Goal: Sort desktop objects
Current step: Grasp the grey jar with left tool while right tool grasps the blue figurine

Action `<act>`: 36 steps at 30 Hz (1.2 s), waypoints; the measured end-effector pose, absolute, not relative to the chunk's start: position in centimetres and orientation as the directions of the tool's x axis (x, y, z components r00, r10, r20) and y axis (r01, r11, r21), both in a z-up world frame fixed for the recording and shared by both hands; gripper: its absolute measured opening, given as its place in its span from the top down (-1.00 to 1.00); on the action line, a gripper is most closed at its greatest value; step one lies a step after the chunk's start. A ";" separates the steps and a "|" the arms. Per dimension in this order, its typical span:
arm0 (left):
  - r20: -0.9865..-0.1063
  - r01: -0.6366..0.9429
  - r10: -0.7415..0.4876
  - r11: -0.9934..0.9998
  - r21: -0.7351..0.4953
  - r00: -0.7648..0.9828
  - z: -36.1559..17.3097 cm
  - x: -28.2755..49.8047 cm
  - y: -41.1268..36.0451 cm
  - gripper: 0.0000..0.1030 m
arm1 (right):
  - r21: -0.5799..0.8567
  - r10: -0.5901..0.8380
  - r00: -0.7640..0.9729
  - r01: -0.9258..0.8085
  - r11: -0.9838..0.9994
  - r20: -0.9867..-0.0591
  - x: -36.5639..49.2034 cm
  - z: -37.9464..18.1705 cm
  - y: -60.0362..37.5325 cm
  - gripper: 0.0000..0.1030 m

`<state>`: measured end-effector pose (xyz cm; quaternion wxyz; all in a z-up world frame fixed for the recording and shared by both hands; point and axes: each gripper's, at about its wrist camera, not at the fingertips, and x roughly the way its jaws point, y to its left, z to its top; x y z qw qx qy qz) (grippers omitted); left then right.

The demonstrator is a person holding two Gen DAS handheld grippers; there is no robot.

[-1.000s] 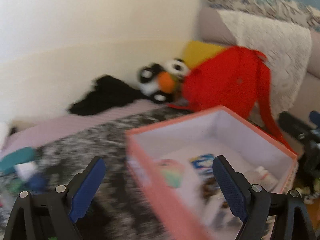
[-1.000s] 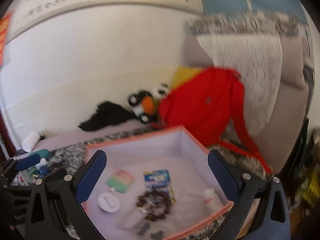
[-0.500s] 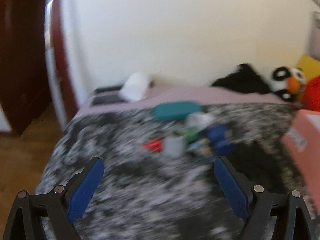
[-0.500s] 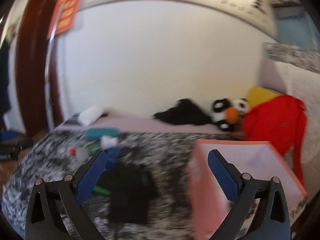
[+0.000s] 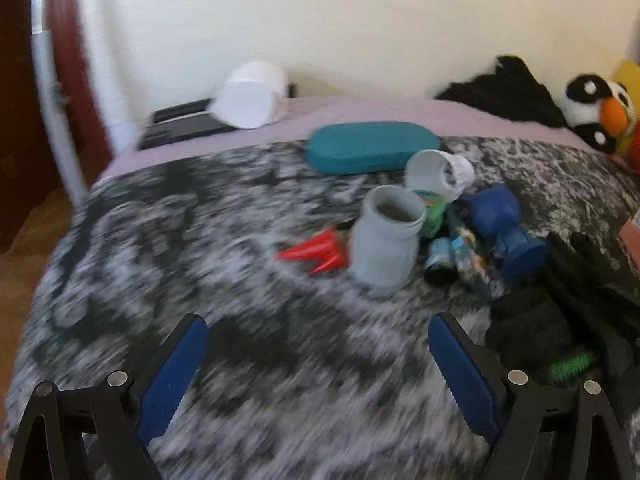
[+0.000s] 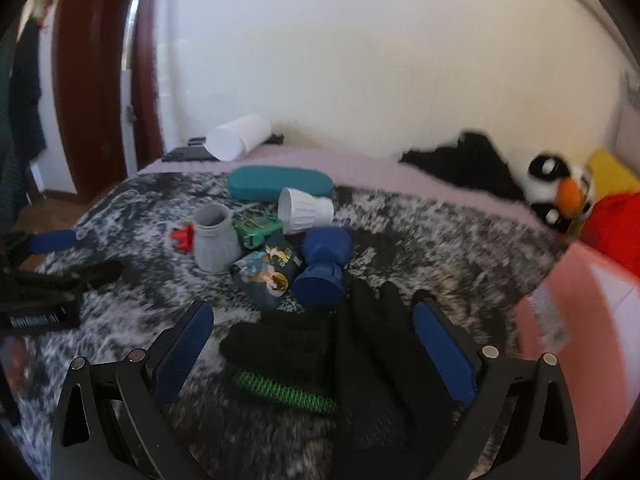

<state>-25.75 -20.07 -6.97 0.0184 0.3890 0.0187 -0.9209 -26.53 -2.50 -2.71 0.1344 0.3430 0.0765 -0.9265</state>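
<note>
A pile of small objects lies on the grey mottled blanket (image 5: 200,240): a grey jar (image 5: 386,240) (image 6: 214,240), a red piece (image 5: 316,250), a white ribbed cup (image 6: 304,210) on its side, a teal case (image 5: 370,146) (image 6: 280,184), a blue dumbbell (image 6: 324,266) (image 5: 506,232), a green tape measure (image 6: 256,230) and a printed pouch (image 6: 268,274). Black gloves with a green cuff (image 6: 320,360) (image 5: 560,320) lie nearest. My right gripper (image 6: 314,344) is open, straddling the gloves from above. My left gripper (image 5: 318,360) is open and empty, short of the jar.
A pink box (image 6: 592,320) stands at the right edge. A panda plush (image 6: 560,192), black cloth (image 6: 468,160) and red bag (image 6: 616,224) sit at the back right. A white roll (image 5: 250,96) and dark devices (image 5: 184,128) lie at the back left. The left gripper (image 6: 52,240) shows at left in the right wrist view.
Both grippers have swung left, away from the pink box, to the object pile. Both have come closer and lower; the gloves now lie between the right gripper's fingers.
</note>
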 end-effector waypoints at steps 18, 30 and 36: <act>-0.687 -0.002 0.070 -0.995 -0.099 -0.724 -9.9 -35.0 -17.8 -0.02 | 0.144 -0.250 -0.557 0.227 -0.963 -0.792 -40.1 -10.7 -1.8 0.12; -0.657 0.009 0.053 -0.996 -0.092 -0.752 -3.1 -24.9 -17.0 -0.01 | 0.156 -0.284 -0.608 0.256 -0.954 -0.741 -30.9 -3.9 -0.1 0.12; -0.652 0.011 0.046 -0.996 -0.083 -0.757 -2.0 -18.3 -15.6 -0.02 | 0.194 -0.314 -0.603 0.257 -0.947 -0.733 -24.0 -2.4 1.8 0.12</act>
